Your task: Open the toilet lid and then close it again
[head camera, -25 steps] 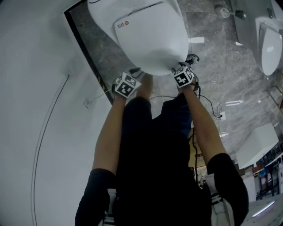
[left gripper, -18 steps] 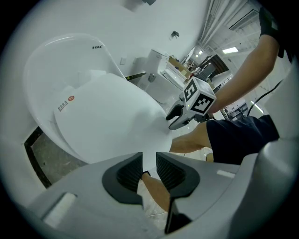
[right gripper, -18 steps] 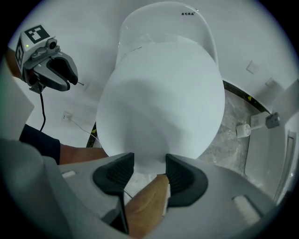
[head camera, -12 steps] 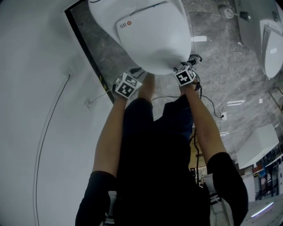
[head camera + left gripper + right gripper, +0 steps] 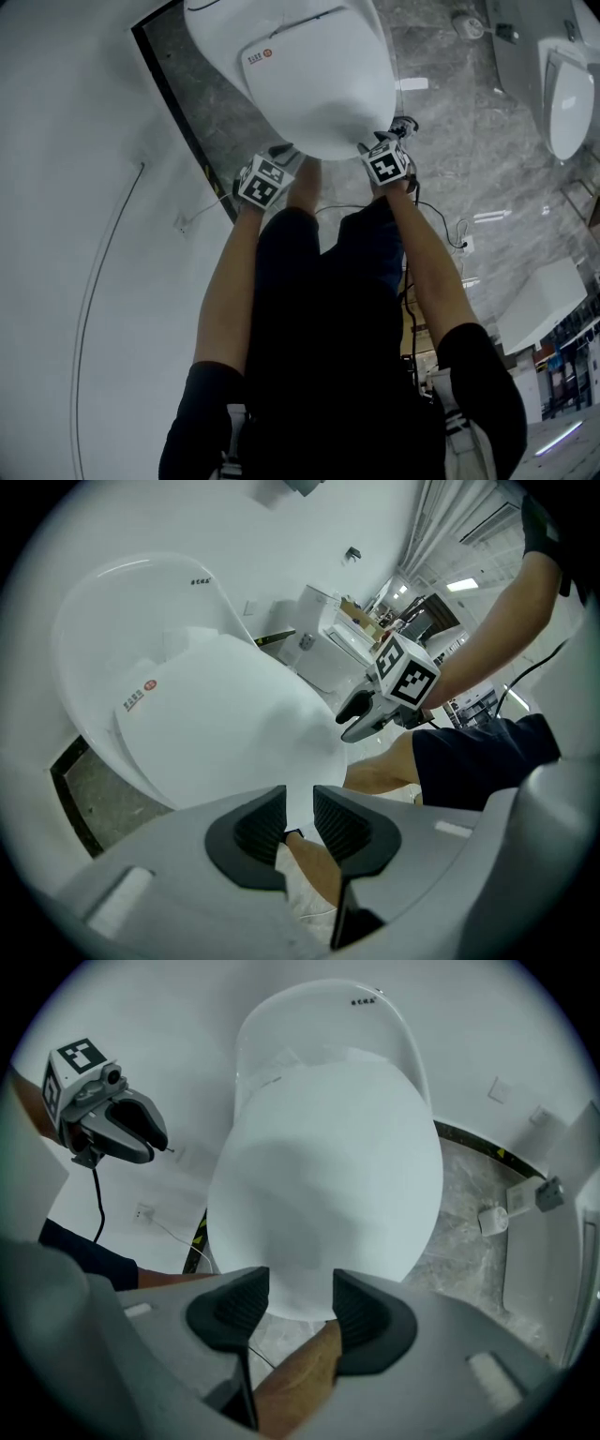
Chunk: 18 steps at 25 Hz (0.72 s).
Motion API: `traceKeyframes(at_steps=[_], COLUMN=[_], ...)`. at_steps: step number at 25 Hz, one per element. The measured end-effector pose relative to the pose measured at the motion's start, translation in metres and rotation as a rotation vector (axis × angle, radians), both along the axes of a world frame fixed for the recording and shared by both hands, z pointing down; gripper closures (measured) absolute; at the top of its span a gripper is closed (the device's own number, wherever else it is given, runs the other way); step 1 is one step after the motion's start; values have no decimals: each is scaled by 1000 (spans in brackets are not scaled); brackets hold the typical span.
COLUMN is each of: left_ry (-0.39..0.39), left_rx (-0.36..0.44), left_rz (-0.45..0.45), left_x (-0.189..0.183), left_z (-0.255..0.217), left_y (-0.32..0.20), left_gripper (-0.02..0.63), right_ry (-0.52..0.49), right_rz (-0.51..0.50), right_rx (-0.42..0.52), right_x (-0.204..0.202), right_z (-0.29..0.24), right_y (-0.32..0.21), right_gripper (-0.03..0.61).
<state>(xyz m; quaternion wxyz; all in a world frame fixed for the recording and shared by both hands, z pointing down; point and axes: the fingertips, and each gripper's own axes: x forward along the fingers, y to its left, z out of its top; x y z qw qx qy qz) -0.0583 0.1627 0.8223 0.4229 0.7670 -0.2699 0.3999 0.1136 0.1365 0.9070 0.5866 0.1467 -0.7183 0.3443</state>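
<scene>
The white toilet lid (image 5: 319, 84) lies down over the bowl at the top of the head view. Both grippers sit at its front rim, one to each side, and point steeply down. My left gripper (image 5: 281, 152) is at the rim's left. In the left gripper view its jaws (image 5: 300, 822) stand apart, and the lid (image 5: 216, 724) lies just beyond the tips. My right gripper (image 5: 368, 147) is at the rim's right. Its jaws (image 5: 301, 1302) are also apart, with the lid's front edge (image 5: 328, 1166) just past them and nothing pressed. Each gripper shows in the other's view: right gripper (image 5: 361, 714), left gripper (image 5: 127, 1133).
A person's legs and dark shorts (image 5: 328, 309) fill the space below the bowl. A black strip (image 5: 187, 131) borders the grey marble floor beside a white wall with a socket (image 5: 183, 222). Cables (image 5: 450, 225) trail at right. A urinal (image 5: 562, 94) and a white box (image 5: 544, 305) stand at right.
</scene>
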Motion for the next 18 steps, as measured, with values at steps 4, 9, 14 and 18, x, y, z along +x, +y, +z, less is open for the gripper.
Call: traceKeyframes(at_steps=[4,9,14,18], left_ry=[12,10,33,80], left_rx=[34,54,113,171], left_rz=[-3,-13,-14,-34], left_x=[3,-3,-8,-11], left_z=[-20,-45,-89,-128], left_y=[-14,-23,-36,-45], left_gripper=[515,515,575,601], right_ry=[-87,-227,-306,-377], right_rz=[-60,-101,-162,-163], right_rx=[57,111,118,146], right_x=[-25,-64,-82,-91], right_z=[-36,-97,-151,-199], right_y=[-15,-34,-39,-38], right_gripper=[364,488,575,575])
